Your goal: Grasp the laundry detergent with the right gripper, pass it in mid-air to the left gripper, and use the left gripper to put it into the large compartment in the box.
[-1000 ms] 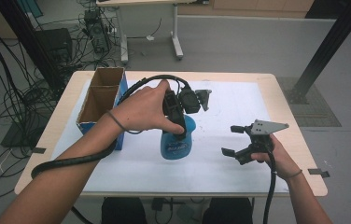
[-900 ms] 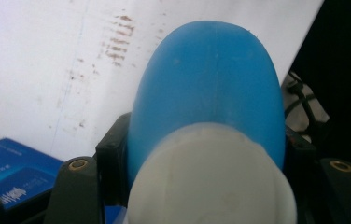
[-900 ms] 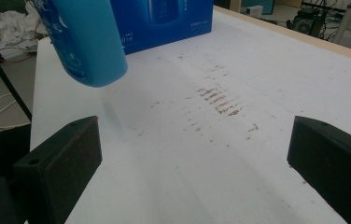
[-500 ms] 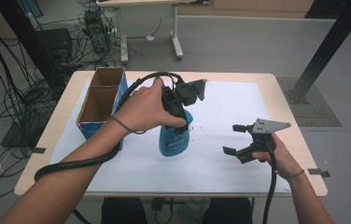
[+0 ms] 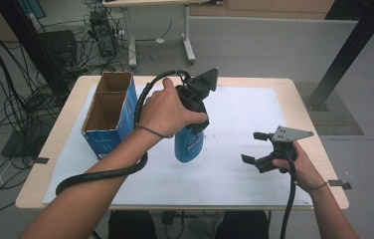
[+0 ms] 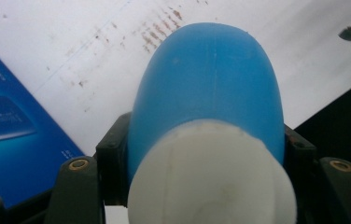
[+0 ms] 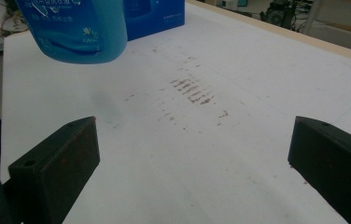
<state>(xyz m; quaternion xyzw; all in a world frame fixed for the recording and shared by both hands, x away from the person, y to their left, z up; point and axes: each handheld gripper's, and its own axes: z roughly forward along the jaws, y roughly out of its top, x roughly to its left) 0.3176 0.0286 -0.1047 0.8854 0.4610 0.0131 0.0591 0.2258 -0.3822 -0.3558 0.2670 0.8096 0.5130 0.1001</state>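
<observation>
Left gripper [image 5: 193, 110] clamped a blue bottle [image 5: 189, 144] by its white-capped neck, raised off the white sheet [image 5: 225, 169]; right gripper [image 5: 257, 148] stood wide apart, empty.

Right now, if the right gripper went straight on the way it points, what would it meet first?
Probably the white table cover: the open right gripper looks down along it, over reddish marks. The blue bottle hangs off to the side, likely outside that line.

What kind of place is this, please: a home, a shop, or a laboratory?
Most likely a laboratory or workshop for recording handling tasks. Bundles of black cables lie on the grey floor, another desk stands behind, and the table carries a white sheet, where the left gripper holds a blue bottle.
</observation>
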